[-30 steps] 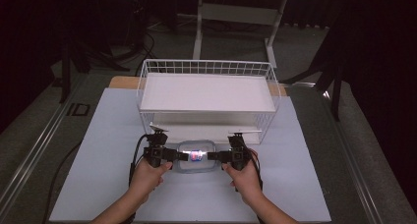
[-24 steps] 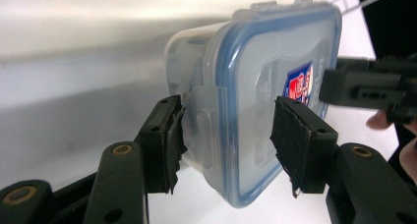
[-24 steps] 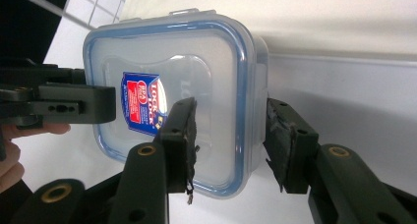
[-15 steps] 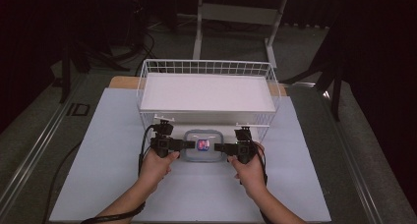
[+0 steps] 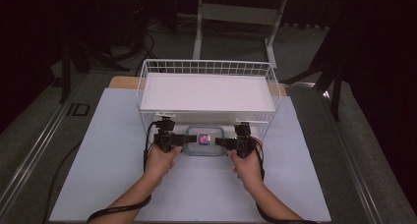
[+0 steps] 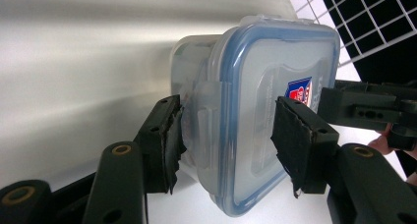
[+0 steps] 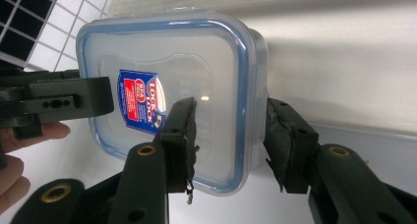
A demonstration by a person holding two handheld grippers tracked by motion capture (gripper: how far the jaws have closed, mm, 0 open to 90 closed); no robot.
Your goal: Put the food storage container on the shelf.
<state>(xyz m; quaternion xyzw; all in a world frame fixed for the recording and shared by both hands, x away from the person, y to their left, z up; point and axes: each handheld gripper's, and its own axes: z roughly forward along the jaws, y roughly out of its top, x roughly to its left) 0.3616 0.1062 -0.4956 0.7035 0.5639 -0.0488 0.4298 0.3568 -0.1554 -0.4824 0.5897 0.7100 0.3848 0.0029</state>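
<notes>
A clear plastic container (image 5: 204, 139) with a blue-sealed lid and a red-and-blue label is held level between both grippers, just in front of the wire basket's front wall. My left gripper (image 5: 182, 141) grips its left end. In the left gripper view, the pads of my left gripper (image 6: 226, 130) press on the lid and the underside of the container (image 6: 255, 76). My right gripper (image 5: 221, 142) grips the right end. In the right gripper view, my right gripper (image 7: 231, 130) has one pad on the lid of the container (image 7: 162, 57) and the other under its base.
A white wire basket (image 5: 206, 63) stands at the back of the table with a white board (image 5: 206, 92) lying across it. A white sheet (image 5: 98, 160) covers the table. Dark stands and a desk frame (image 5: 236, 13) are on the floor beyond.
Both hands have carried the container away from the person, toward the basket's front wall. Both grips look the same.
</notes>
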